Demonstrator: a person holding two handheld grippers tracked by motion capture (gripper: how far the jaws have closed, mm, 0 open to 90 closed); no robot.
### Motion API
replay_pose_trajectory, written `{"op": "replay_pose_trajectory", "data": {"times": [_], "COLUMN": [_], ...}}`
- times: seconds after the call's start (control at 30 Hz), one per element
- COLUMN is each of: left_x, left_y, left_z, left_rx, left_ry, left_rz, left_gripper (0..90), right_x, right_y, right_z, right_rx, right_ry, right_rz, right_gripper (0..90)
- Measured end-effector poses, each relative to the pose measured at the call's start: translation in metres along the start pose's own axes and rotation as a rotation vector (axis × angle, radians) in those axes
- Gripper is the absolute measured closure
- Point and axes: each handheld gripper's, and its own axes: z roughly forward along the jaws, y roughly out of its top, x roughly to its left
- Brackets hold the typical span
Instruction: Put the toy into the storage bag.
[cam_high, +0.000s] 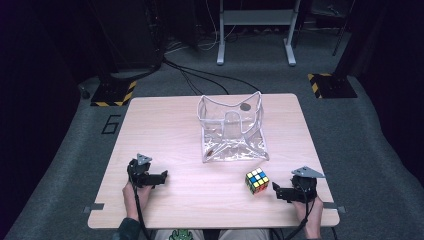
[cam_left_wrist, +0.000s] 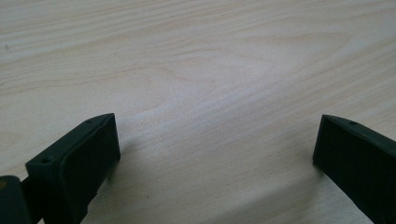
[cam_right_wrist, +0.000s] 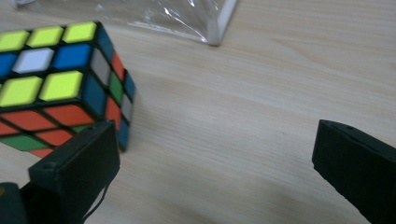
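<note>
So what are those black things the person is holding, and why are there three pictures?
Each hand holds a grabbing tool with two black jaws. The high view looks down on the wooden table from above: the left tool and the right tool rest near its front edge. The other two pictures come from small cameras riding on the tools, looking along their jaws. On the table lie a colourful puzzle cube and a clear plastic bag, standing open. The cube sits just beside the right tool's jaw. Both tools are open and hold nothing.
</note>
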Motion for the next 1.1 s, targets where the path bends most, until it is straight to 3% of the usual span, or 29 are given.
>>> {"op": "replay_pose_trajectory", "data": {"times": [0.33,0.7,1.1], "left_x": [0.0,0.001,0.001], "left_y": [0.0,0.001,0.001], "left_z": [0.0,0.002,0.001], "left_rx": [0.0,-0.003,-0.005], "left_ry": [0.0,-0.001,0.003], "left_rz": [0.001,-0.001,0.002], "left_gripper": [0.5,0.6,1.2], "right_x": [0.021,0.037,0.062], "right_y": [0.017,0.034,0.032], "right_z": [-0.005,-0.007,0.013], "right_rx": [0.005,-0.011,0.042], "right_ry": [0.021,0.08,0.12], "right_rz": [-0.057,-0.088,-0.13], "right_gripper": [0.1,0.1,1.6]}}
